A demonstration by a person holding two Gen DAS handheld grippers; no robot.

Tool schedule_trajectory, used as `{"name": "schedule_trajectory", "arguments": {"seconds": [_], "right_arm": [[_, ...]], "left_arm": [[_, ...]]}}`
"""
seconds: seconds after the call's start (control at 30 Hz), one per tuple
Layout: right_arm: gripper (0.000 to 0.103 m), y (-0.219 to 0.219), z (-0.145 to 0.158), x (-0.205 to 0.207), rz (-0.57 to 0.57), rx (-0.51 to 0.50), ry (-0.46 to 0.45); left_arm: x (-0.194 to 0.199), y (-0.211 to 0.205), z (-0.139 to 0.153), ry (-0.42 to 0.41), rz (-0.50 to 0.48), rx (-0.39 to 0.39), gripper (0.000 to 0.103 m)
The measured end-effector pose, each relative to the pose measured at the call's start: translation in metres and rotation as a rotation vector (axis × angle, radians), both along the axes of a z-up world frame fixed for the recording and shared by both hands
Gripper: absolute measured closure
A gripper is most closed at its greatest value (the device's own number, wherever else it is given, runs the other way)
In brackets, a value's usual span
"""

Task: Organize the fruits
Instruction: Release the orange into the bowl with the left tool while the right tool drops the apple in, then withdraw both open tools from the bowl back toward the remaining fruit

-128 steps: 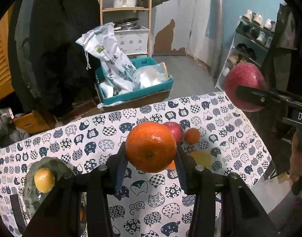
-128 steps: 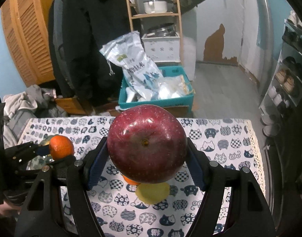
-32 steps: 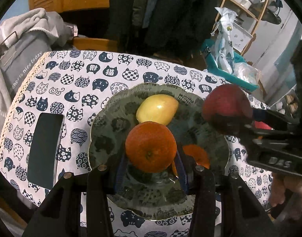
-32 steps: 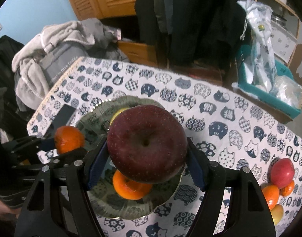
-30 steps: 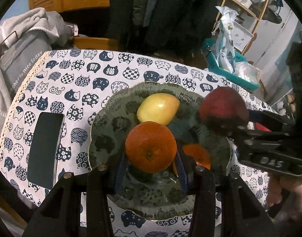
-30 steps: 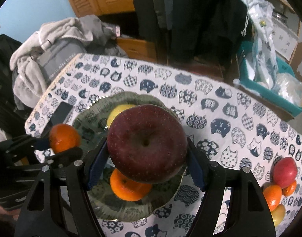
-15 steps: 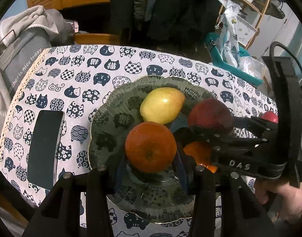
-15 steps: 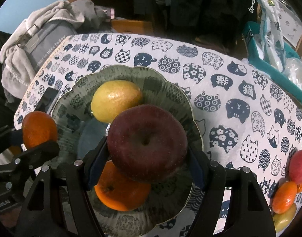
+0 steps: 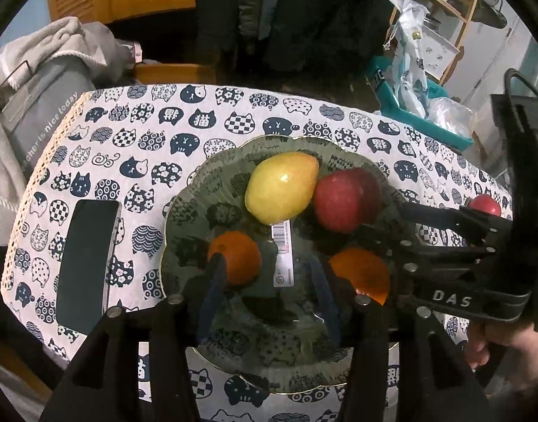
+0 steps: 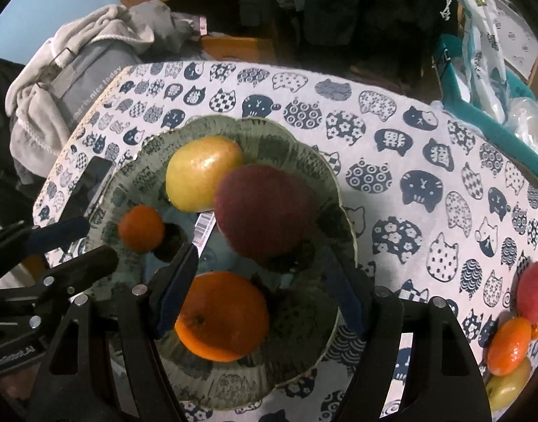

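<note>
Fruit sits loose on the plate point(image 9: 184, 211).
Both my claws, left claw point(image 9: 269, 281) and right claw point(image 10: 258, 274), are spread; tangerine point(image 9: 235, 260), apple point(image 10: 265, 207), lemon point(image 9: 281, 186), orange point(image 10: 221, 316) lie there.

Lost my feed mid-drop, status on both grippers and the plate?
Left gripper and right gripper open. Small orange and red apple on plate beside yellow fruit. Nothing blocking.
</note>
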State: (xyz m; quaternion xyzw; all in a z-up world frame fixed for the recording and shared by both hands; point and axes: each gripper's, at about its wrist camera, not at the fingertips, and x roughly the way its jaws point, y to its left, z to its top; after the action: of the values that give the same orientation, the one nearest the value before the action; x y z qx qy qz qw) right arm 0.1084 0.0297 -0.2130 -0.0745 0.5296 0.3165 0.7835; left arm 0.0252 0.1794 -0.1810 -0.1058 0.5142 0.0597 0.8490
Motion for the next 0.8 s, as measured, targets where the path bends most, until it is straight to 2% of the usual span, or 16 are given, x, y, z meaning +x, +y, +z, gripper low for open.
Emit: {"name": "schedule_trajectory", "arguments": {"seconds": [0.37, 0.8], "right_arm": [[0.028, -0.025, 0.049, -0.009, -0.048, 0.04, -0.098], [0.026, -0.076, 0.12, -0.025, -0.13, 0.083, -0.22]], "left_arm": [[-0.004, -0.01, 0.022, -0.049, -0.017, 0.02, 0.045], [-0.017, -0.045, 0.077, -0.175, -0.083, 0.029, 0.04]]}}
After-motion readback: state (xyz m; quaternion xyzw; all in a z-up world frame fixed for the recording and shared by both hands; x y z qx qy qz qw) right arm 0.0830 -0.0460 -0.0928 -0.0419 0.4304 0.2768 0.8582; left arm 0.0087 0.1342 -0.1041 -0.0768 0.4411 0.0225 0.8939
